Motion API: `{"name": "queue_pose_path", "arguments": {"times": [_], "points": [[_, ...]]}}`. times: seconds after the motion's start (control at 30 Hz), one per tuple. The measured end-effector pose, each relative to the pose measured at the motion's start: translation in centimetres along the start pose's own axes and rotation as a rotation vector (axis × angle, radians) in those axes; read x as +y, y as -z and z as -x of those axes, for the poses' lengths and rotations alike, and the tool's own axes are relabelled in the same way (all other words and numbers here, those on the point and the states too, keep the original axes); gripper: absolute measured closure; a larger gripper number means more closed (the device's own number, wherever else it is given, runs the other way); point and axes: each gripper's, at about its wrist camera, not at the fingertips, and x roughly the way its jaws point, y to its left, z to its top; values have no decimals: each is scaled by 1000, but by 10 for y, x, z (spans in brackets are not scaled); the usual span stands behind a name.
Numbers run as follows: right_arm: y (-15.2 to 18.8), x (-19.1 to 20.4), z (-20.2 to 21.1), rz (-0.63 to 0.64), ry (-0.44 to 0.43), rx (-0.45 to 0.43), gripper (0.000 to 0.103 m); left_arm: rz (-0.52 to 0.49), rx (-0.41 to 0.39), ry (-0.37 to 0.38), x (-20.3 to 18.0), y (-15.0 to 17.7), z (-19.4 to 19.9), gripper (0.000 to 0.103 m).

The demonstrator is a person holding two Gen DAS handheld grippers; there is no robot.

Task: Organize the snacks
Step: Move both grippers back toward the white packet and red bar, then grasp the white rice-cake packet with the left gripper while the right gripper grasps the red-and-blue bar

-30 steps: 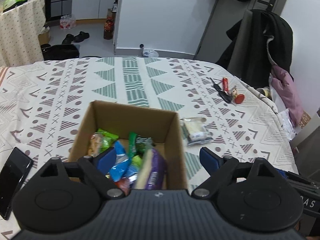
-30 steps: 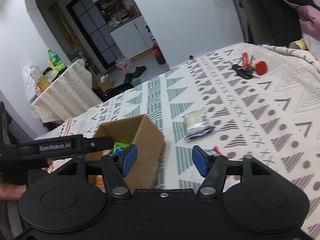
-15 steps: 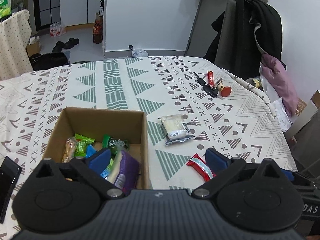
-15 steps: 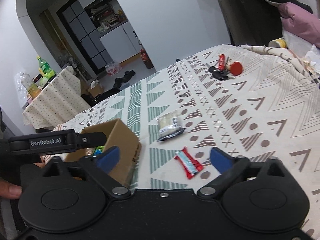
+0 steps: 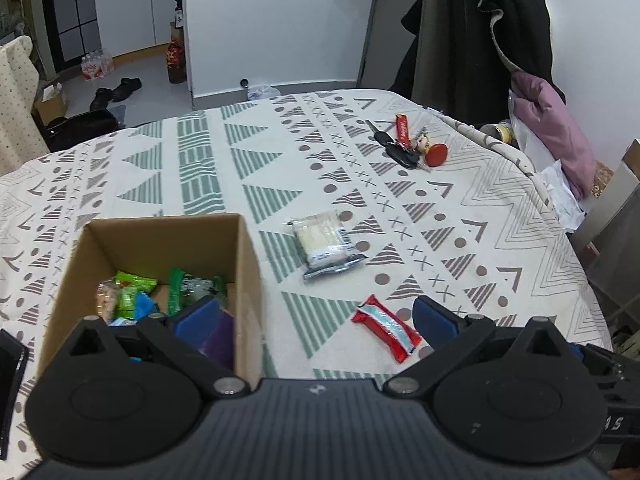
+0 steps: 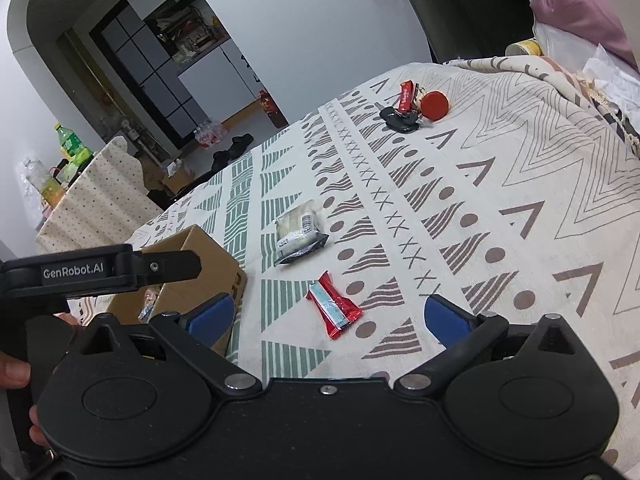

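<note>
The right claw (image 6: 328,318) is wide and empty, and it hangs low over the table (image 6: 520,184), with the red bar (image 6: 334,305) lying between its two fingers, a little to the left of the middle. The left claw (image 5: 316,320) is also wide and holds nothing; its left finger is over the box (image 5: 248,264), its right finger is over the cloth just right of the bar (image 5: 386,334).

The box stands at the near left and already has several snacks in it. Two snacks are not yet inside: the red bar, near, just right of the box, and a pale pack (image 5: 324,244) a little farther on the table. The keys (image 5: 402,146) at the far side are not snacks, I think, and should stay.

The step in hand seems to be picking the red bar with the right claw. To do it well, the claw should come a little to the left so the bar is centred, then go down until the fingers nearly touch the cloth. The bar lies slanted, so it is better to turn the claw and close across its short side. The wrapper is thin and slippery; closing slowly will help not to push it away or catch the cloth.
</note>
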Motion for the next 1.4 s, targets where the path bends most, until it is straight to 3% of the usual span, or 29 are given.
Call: {"name": "queue_pose_path", "arguments": {"times": [0.2,0.3,0.43,0.57,0.7,0.87,0.93,1.03,1.4], "points": [[1,-9,-16,-9,-17,46,21,-20,-9,14,-8,-3,-10,4],[2,-11,-30,-10,-33,74,30,-25,1,24,-10,-4,-18,14],[2,-7,-48,9,-44,96,32,-24,15,50,-10,-6,-28,24],[-1,-6,-67,46,-33,105,33,-25,13,63,-14,-9,-36,24],[-5,-5,-86,81,-24,126,40,-14,19,60,-15,-13,-48,24],[-5,-1,-97,141,2,151,54,-15,42,41,-18,-18,-65,28],[-5,2,-99,179,5,160,70,-14,47,39,-20,-19,-71,28],[-7,5,-98,215,-1,166,80,-21,54,35,-24,-21,-78,28],[-25,-28,-82,151,32,118,84,-35,74,9,-39,-29,-104,28]]}}
